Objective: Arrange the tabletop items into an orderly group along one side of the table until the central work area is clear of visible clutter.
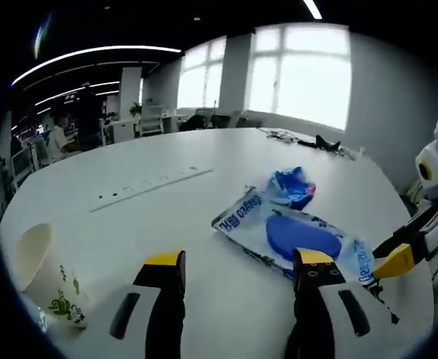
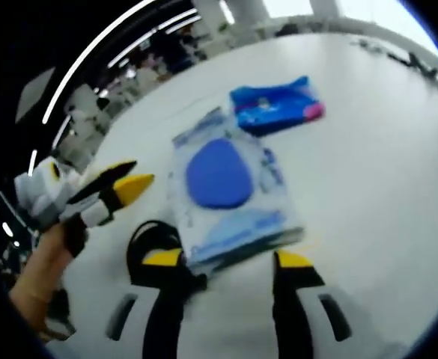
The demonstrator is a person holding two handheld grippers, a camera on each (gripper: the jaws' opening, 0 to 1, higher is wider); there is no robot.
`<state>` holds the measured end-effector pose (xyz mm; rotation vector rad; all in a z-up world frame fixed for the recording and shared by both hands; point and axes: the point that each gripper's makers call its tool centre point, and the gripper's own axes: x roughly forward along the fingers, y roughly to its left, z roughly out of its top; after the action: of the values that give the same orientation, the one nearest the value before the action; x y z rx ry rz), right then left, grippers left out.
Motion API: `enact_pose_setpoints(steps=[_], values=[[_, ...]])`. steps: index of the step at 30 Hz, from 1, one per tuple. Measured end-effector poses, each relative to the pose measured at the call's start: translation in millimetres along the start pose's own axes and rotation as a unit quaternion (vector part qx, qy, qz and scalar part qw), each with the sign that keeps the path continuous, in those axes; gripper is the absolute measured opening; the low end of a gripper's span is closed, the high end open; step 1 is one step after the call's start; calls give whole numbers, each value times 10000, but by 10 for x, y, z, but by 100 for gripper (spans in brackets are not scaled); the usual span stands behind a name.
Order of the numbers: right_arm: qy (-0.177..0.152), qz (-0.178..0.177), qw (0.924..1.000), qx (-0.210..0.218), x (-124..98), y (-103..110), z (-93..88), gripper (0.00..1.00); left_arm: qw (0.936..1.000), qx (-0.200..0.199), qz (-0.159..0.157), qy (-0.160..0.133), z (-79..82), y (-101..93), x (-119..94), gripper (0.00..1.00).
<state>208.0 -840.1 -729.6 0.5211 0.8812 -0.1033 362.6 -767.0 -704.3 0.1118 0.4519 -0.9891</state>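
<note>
Left gripper view, left to right:

- Cup (image 1: 45,277): white paper, green print, upright at the table's near left edge, just beside the left jaw.
- Power strip (image 1: 150,185): flat, white, mid-table, well apart from the rest.
- Left gripper (image 1: 239,263): jaws apart, nothing between them, hovering over bare table (image 1: 204,149).
- Packet (image 1: 297,238): clear bag with a blue oval pad inside, lying flat in the central area, just beyond the right jaw.
- Pouch (image 1: 290,187): small, blue, crumpled, touching the packet's far end.
- Right gripper (image 1: 398,254): enters at the right edge, yellow tip near the packet's corner.

Right gripper view, left to right:

- Hand (image 2: 43,277): holds the left gripper, whose yellow tips point toward the packet.
- Band (image 2: 153,247): dark loop lying beside the left jaw, touching the packet's near corner.
- Right gripper (image 2: 222,262): jaws apart, straddling the packet's near edge, not clamped.

Step in hand, judged: gripping the packet to move it aside. Slide the lower jaw under the near edge, pinch plastic rather than the pad, and drag low so the pouch stays undisturbed.
</note>
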Motion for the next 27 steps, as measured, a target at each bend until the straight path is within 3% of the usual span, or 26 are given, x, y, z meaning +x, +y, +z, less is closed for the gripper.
enact_pose_setpoints(steps=[6,16,27], values=[[46,58,9996,282,41,48,-40,35,9997,-219,63,-79,23,91,128,53],[65,86,9995,300,40,14,-51,30,9993,-247,0,-297,133,112,327,49],[70,131,9987,497,40,-38,-51,23,9998,-65,-171,-48,89,69,549,40]])
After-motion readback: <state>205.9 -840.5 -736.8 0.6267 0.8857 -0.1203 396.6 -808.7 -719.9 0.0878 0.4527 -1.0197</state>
